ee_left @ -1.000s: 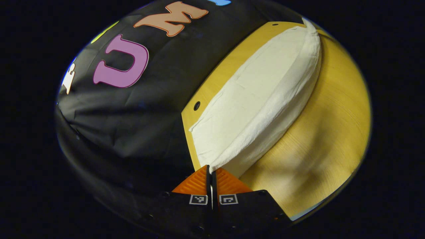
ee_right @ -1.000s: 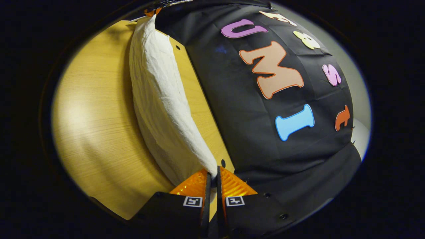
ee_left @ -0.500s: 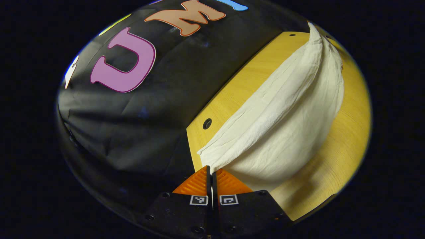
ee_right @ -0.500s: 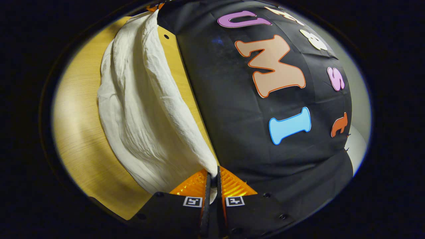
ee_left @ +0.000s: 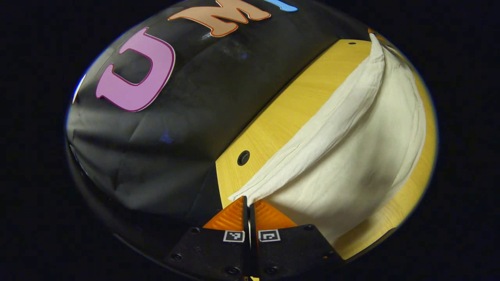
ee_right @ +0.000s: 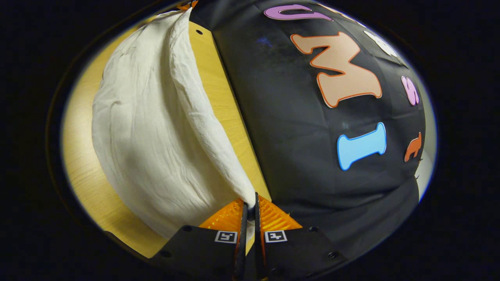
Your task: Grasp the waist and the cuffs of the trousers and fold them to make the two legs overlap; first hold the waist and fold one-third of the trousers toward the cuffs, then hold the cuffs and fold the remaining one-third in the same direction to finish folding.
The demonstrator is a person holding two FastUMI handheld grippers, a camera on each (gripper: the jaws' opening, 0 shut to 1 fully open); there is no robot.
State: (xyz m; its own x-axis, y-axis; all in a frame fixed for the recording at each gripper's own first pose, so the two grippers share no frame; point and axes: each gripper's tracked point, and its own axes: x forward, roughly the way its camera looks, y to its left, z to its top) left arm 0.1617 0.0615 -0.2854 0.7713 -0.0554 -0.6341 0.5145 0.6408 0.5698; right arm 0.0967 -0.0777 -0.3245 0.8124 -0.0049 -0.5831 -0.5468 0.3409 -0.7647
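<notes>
Left gripper fingers pinching an edge of the white trousers, cloth raised in a sagging span above the wooden table, right gripper pinching the opposite end of that edge, square black-and-white marker tags on both grippers, no legible brand on the trousers

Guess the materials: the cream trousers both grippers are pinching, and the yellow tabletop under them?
Cream trousers: looks like a thin woven fabric, maybe cotton or linen; matte, finely creased, sagging softly between the left gripper and right gripper.
Yellow tabletop: wood or wood-look laminate; fine straight grain lines, smooth with a slight sheen, and a round hole near its edge. Which of the two, I can't tell.
</notes>
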